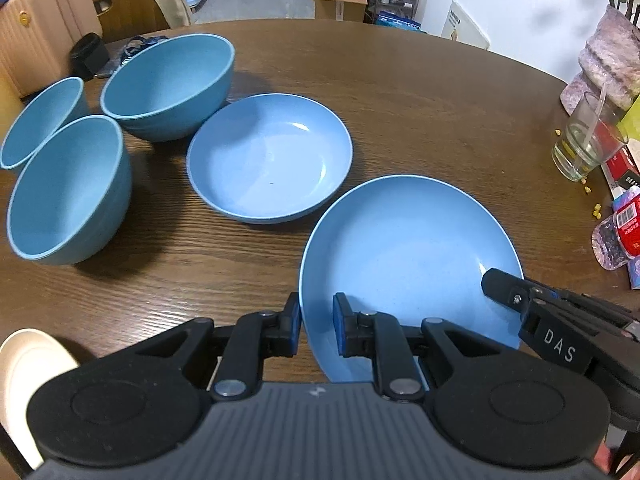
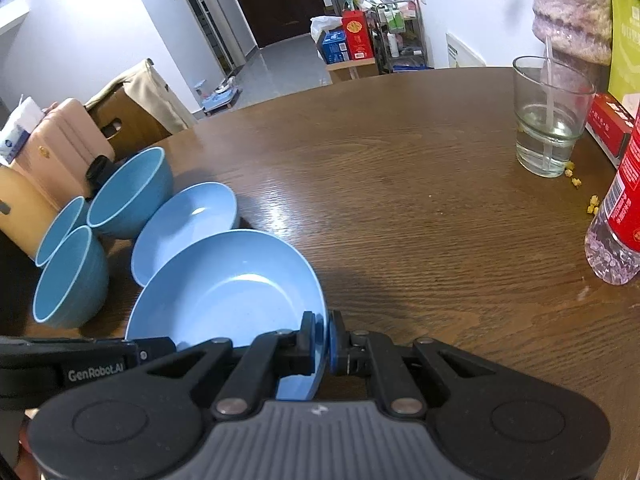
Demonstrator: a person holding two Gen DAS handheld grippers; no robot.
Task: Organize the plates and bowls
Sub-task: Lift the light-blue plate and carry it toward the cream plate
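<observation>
— What's crowding the scene out there?

— Off to the right of the right tongs [image 2: 323, 342], a drinking glass [image 2: 550, 118] with a stirrer in it, a red-labelled bottle [image 2: 618, 220] nearer in, yellow crumbs [image 2: 574, 176] scattered between them, and a red box [image 2: 608, 128] behind. Far to the left of the left tongs [image 1: 316, 322], a tan suitcase [image 1: 40, 20] at the counter's [image 2: 400, 200] edge. Straight ahead of the right tongs it's bare brown wood.

— Give me the count.

— Three deep bowls and two shallow plates, all blue. The big bowl [image 1: 168, 84] sits ahead-left of the left tongs, with two smaller bowls further left — the near bowl [image 1: 68, 188] just beside the far bowl [image 1: 42, 120], whether touching I can't tell. One plate [image 1: 270, 158] rests flat, ahead of the left tongs.

— And the other one?

— The second plate [image 1: 408, 264] is right at both tongs, tilted, its near edge lifted. The right tongs are clamped on its right rim, pads squeezing from either side. The left tongs straddle the left rim — one blue pad outside, one over the inside — with a visible gap, so partly open and not gripping as far as I can see.

— How close to the resting plate?

— In the right wrist view the held plate's far edge overlaps it; in the left view they look apart.
</observation>
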